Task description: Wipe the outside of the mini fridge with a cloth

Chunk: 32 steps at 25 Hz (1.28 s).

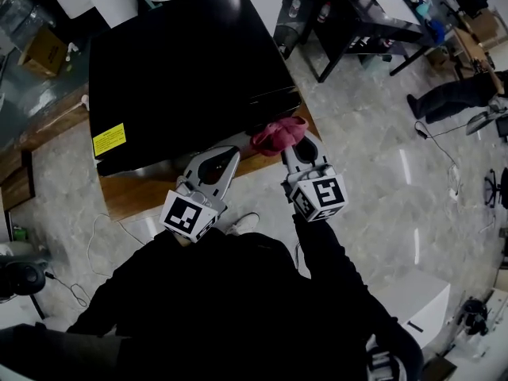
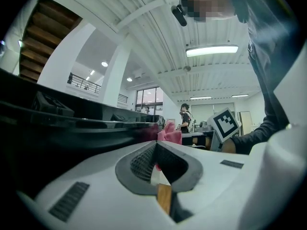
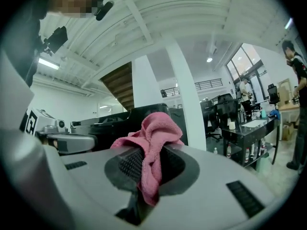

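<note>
Pink cloth (image 3: 152, 128) sat pinched between the right gripper's (image 1: 295, 155) jaws — bunched above their tips, at the black mini fridge's (image 1: 182, 62) front edge; the left gripper's (image 1: 225, 159) jaws were together, empty

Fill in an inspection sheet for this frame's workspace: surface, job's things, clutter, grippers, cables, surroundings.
Surface: wooden bench carrying the fridge, on a pale floor.
Job's things: black mini fridge with a yellow label; pink cloth at its near right corner.
Clutter: nothing seen.
Grippers: left gripper jaws together, empty; right gripper clamped on the cloth.
Cables: white cable on the floor at left; another cable at right.
Surroundings: black desk, cardboard box, a person's legs.
</note>
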Motion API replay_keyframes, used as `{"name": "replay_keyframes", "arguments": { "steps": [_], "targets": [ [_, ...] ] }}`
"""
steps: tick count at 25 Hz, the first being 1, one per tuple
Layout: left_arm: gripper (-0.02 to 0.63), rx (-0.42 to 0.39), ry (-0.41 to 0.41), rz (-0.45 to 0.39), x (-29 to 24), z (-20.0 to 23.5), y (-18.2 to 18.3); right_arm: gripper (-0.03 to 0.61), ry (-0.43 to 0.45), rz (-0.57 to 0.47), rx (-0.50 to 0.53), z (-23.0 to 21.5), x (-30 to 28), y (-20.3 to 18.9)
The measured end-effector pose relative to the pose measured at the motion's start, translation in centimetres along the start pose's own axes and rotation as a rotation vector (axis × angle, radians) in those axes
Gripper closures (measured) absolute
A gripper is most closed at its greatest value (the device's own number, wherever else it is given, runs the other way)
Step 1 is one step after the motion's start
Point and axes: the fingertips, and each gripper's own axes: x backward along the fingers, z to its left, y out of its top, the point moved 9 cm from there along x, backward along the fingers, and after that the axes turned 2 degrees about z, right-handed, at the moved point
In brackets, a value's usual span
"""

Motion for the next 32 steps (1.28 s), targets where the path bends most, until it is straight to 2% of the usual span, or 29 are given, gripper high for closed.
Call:
{"name": "replay_keyframes", "arguments": {
  "steps": [5,8,12,18,21,27,32],
  "targets": [
    [0.609,-0.003,-0.018,0.018,0.7,0.1,-0.4,0.523,-0.124,0.019,-0.033,-1.6,0.5,-1.1],
    [0.609,-0.009,-0.047,0.039,2.9,0.1,-1.0,0.523,-0.164,0.003,-0.052,-0.1,1.6,-1.6],
    [0.609,0.020,-0.069,0.094,7.1,0.3,-3.4,0.523,-0.149,0.001,-0.069,5.2,3.0,-3.9],
    [0.609,0.024,-0.074,0.107,15.0,2.6,-7.5,0.523,-0.104,0.115,-0.095,16.2,3.6,-8.5],
    [0.609,0.013,-0.042,0.116,18.7,4.8,-9.5,0.523,-0.065,0.155,-0.095,21.1,2.1,-10.4],
    [0.609,-0.034,0.027,0.187,24.1,8.7,-14.4,0.523,0.001,0.241,-0.063,28.4,-2.7,-15.6],
    [0.609,-0.025,0.058,0.218,26.6,10.4,-17.9,0.523,0.038,0.351,-0.040,31.9,-6.8,-19.0]
  ]
}}
